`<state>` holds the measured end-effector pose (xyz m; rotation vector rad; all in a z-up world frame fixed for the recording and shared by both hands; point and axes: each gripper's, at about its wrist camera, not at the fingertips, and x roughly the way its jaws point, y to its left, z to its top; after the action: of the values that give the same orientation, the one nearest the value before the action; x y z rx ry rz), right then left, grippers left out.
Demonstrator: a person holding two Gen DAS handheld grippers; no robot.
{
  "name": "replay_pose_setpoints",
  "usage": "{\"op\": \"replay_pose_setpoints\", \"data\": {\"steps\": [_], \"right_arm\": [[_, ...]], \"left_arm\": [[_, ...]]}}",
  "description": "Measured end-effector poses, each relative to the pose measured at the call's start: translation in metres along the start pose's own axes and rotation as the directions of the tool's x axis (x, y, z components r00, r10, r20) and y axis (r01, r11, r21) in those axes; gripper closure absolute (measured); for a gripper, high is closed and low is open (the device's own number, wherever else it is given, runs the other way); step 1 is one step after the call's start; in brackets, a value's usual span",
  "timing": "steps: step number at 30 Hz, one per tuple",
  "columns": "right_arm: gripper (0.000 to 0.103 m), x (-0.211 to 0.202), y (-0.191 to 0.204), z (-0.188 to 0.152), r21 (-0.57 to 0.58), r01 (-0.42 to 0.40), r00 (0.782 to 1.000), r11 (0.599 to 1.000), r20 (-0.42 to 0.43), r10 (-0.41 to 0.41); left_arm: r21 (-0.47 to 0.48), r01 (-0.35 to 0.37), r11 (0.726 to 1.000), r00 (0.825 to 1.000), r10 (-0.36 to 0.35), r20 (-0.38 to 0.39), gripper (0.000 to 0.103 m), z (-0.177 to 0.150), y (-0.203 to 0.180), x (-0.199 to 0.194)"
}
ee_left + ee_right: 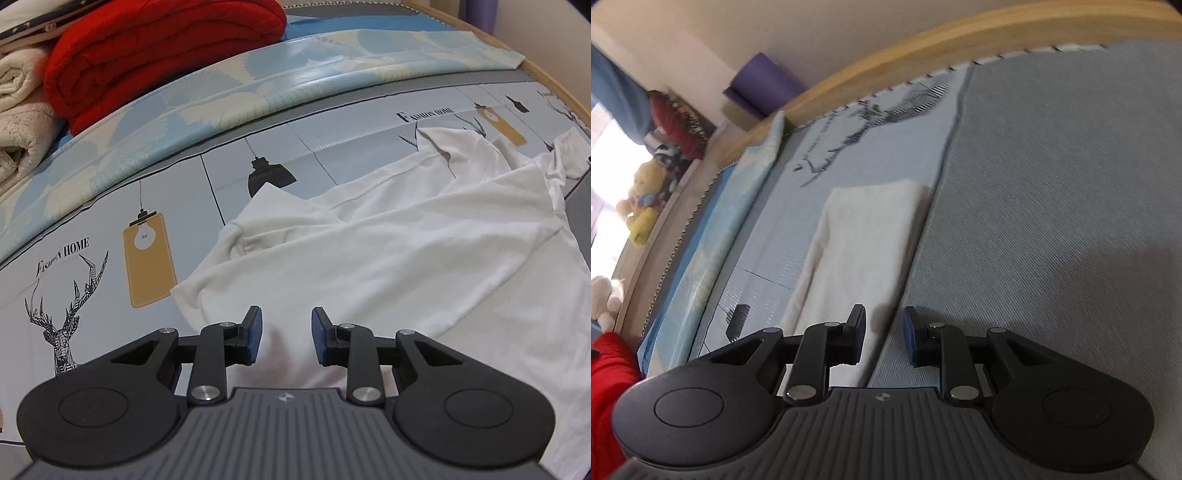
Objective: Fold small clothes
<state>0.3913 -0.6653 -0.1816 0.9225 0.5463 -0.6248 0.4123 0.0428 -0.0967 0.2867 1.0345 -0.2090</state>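
Observation:
A white shirt [406, 236] lies crumpled and partly spread on the printed bed sheet [92, 240], with its collar toward the far side. My left gripper [287, 334] hovers over the shirt's near edge. It is open, and only cloth shows below the gap between its blue pads. In the right wrist view, a narrow folded strip of white cloth [860, 243] lies where the printed sheet meets the grey mattress cover [1071, 184]. My right gripper [885, 338] is open over that strip's near right edge, holding nothing. This view is blurred by motion.
A folded red blanket [155, 55] and cream towels [22, 122] are stacked at the far left on a blue patterned mat [258, 85]. The wooden bed frame [923, 55] curves along the far side, with plush toys [642, 199] and a purple roll [764, 85] beyond it.

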Motion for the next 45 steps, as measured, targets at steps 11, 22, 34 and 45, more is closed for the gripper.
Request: {"op": "replay_pose_setpoints", "data": {"steps": [11, 22, 34, 45], "right_arm": [[0.080, 0.024, 0.063, 0.037, -0.095, -0.047, 0.996, 0.994, 0.070, 0.054], [0.099, 0.091, 0.098, 0.053, -0.229, 0.168, 0.985, 0.959, 0.004, -0.172], [0.101, -0.096, 0.037, 0.076, -0.025, -0.249, 0.917, 0.968, 0.316, 0.244], [0.097, -0.036, -0.091, 0.045, 0.220, 0.009, 0.992, 0.975, 0.119, -0.036]], "left_arm": [[-0.001, -0.022, 1.000, 1.000, 0.022, -0.009, 0.070, -0.001, 0.005, 0.004], [0.002, -0.050, 0.999, 0.998, 0.051, -0.035, 0.070, -0.009, 0.018, 0.006], [0.004, -0.027, 1.000, 0.999, 0.027, 0.033, 0.070, 0.007, 0.005, -0.013], [0.032, -0.031, 0.999, 0.999, 0.030, 0.023, 0.070, 0.001, -0.004, -0.013]]}}
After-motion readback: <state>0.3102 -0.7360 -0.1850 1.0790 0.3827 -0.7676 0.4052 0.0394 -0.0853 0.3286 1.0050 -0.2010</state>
